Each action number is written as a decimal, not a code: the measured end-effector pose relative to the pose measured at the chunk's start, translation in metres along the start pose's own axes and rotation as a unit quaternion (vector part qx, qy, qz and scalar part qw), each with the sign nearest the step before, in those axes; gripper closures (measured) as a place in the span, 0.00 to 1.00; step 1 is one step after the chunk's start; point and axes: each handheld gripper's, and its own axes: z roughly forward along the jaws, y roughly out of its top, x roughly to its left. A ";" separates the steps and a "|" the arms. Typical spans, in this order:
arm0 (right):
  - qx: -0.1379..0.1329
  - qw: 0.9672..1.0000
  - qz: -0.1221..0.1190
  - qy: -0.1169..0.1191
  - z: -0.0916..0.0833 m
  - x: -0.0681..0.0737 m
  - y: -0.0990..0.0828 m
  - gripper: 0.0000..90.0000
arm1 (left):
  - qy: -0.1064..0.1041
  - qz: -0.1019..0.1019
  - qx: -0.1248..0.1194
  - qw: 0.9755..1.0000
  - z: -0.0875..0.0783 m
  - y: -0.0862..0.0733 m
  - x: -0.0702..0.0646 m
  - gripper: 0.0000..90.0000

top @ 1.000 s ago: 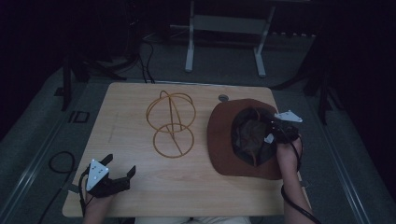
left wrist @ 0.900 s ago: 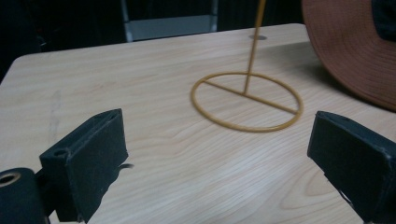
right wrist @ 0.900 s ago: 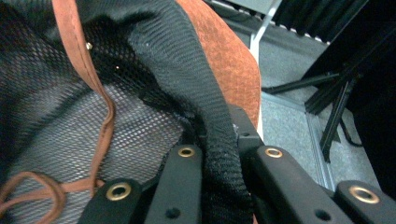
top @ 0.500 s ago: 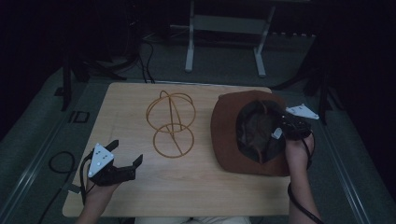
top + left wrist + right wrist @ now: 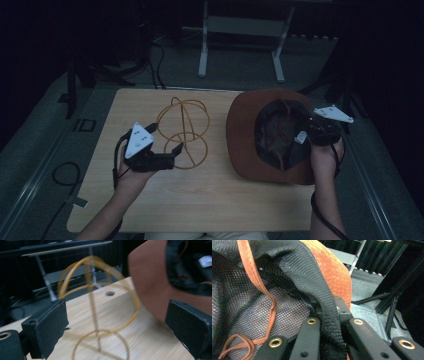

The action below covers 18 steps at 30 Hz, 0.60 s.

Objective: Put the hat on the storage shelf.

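Observation:
A brown wide-brimmed hat (image 5: pixel 244 135) hangs crown-down above the right side of the wooden table (image 5: pixel 210 200), tilted, its dark mesh lining facing up. My right gripper (image 5: pixel 306 134) is shut on the hat's right edge. In the right gripper view the jaws pinch the black mesh band (image 5: pixel 329 322) beside the orange-brown brim (image 5: pixel 332 272); a leather cord (image 5: pixel 270 302) loops inside. A yellow wire hat stand (image 5: pixel 185 132) sits at the table's middle. My left gripper (image 5: pixel 164 139) hovers open just left of the wire stand (image 5: pixel 100 302), nothing between its jaws.
The table has a small round hole (image 5: pixel 109 293) near its far edge. A grey metal frame (image 5: pixel 240 25) stands on the floor beyond the table. A cable (image 5: pixel 65 172) loops on the floor at the left. Dark gear surrounds the table.
My left gripper has risen from the table's front left and moved toward the wire stand. My right gripper has lifted the hat a little, up and to the right.

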 end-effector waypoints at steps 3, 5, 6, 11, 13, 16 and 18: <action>-0.002 1.000 -0.003 0.002 -0.003 0.000 0.003 0.94 | -0.013 0.006 0.001 1.000 0.016 0.013 -0.012 0.06; -0.002 1.000 -0.006 0.001 -0.005 0.001 0.005 0.94 | -0.018 0.018 0.000 1.000 0.027 0.022 -0.021 0.06; -0.004 1.000 -0.006 0.000 -0.006 0.001 0.005 0.94 | -0.020 0.024 0.001 1.000 0.034 0.026 -0.026 0.06; -0.005 1.000 -0.008 0.005 -0.008 0.004 0.006 0.94 | -0.039 0.042 0.001 0.998 0.067 0.047 -0.048 0.06; -0.005 1.000 -0.010 0.007 -0.009 0.005 0.006 0.94 | -0.049 0.042 0.001 0.998 0.081 0.052 -0.056 0.06; -0.006 1.000 -0.008 0.010 -0.010 0.007 0.006 0.94 | -0.066 0.040 0.008 0.997 0.101 0.057 -0.069 0.06; -0.005 1.000 -0.006 0.014 -0.010 0.008 0.005 0.94 | -0.073 0.042 0.009 0.996 0.113 0.059 -0.079 0.06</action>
